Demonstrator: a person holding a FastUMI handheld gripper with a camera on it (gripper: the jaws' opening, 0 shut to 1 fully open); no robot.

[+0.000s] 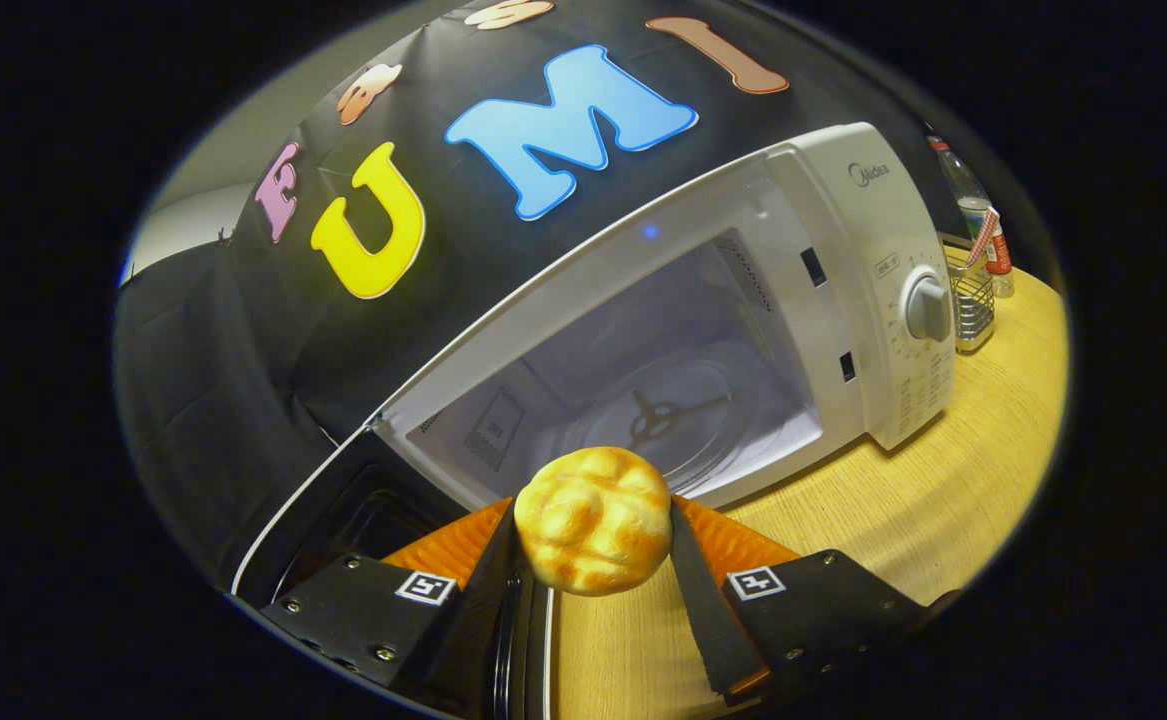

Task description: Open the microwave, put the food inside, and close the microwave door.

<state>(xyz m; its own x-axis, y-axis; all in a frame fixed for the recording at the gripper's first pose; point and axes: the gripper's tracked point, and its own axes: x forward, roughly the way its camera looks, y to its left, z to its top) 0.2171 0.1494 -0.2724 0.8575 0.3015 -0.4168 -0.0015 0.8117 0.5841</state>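
Gripper view at the carrying stage: we see the gripper clenched on the bread roll, both fingers pressing its sides, so the food rides between the fingertips above the front edge of the wooden table. The microwave stands open directly ahead, its door swung down-left beside one finger. The relation that matters: the cavity with its glass turntable lies straight beyond the roll, along the fingers' axis. We judge the next move a forward reach over the sill, then release onto the turntable
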